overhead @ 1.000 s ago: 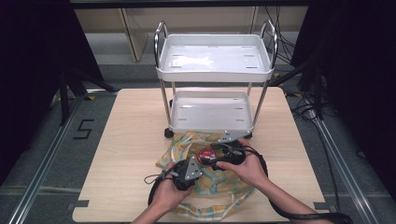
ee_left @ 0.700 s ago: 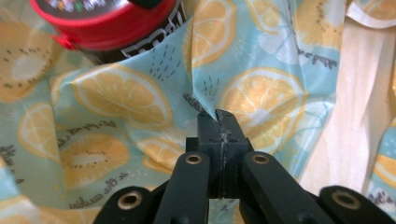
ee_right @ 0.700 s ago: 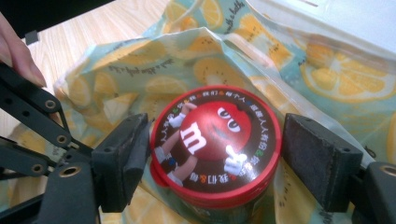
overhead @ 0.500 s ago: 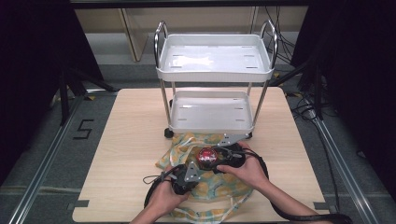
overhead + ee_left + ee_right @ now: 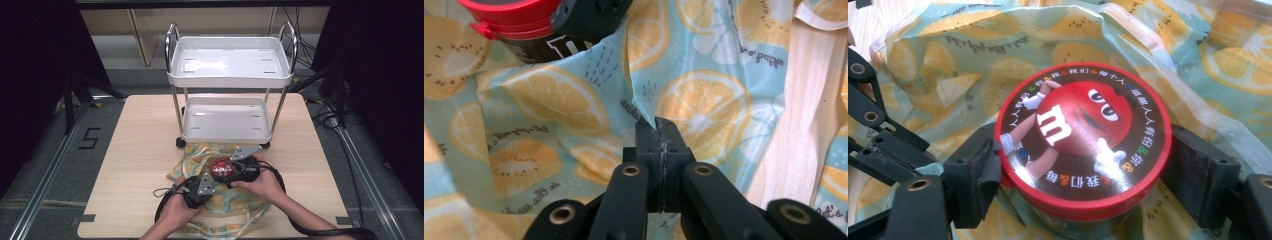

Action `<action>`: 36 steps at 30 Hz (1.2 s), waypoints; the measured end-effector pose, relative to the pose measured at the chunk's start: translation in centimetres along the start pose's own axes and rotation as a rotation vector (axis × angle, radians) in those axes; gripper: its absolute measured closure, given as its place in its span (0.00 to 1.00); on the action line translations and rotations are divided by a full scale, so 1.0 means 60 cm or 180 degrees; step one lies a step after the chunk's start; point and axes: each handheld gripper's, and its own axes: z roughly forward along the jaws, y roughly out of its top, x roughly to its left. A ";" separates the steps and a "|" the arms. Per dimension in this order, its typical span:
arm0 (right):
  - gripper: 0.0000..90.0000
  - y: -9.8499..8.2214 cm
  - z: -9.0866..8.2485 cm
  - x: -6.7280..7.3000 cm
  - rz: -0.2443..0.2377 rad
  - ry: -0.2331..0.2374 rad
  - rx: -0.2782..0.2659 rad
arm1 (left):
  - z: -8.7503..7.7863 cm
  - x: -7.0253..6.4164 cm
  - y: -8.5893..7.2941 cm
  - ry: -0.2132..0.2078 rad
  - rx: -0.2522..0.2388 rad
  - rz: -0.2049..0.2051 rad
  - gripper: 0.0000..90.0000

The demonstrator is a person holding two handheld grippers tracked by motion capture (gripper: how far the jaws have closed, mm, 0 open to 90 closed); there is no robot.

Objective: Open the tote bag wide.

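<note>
The round tin [image 5: 1083, 142] with the red lid was found on the lemon-print cloth bag [image 5: 200, 152] at the near middle of the pale wooden table [image 5: 135, 130], clamped at its sides by the right gripper [image 5: 240, 167]. A fold of the bag was pinched between the closed jaws of the left gripper [image 5: 660, 132], just left of the tin. A white two-shelf trolley [image 5: 230, 62] with chrome posts was recorded on the far half of the table. Grey floor with metal rails [image 5: 50, 165] flanked the table; dark curtains and loose cables [image 5: 325, 107] were noted beyond.
</note>
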 end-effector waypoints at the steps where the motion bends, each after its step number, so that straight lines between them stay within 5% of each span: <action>1: 0.27 0.000 0.000 0.000 -0.0002 0.0001 0.0001 | 0.000 0.000 0.000 0.0000 0.0000 0.0000 1.00; 7: 0.29 0.002 -0.004 0.002 -0.0120 -0.0058 0.0001 | 0.000 0.001 0.000 0.0002 -0.0001 0.0004 0.99; 23: 0.29 0.008 -0.009 0.006 -0.0127 -0.0051 -0.0032 | 0.001 0.000 0.000 0.0062 -0.0041 -0.0024 0.96; 25: 0.29 0.011 -0.011 0.006 -0.0121 -0.0045 -0.0077 | -0.001 0.004 0.001 -0.0050 0.0032 -0.0011 0.95; 36: 0.29 0.026 -0.041 0.009 -0.0129 0.0005 -0.0210 | -0.001 0.003 0.000 0.0086 -0.0062 -0.0049 0.93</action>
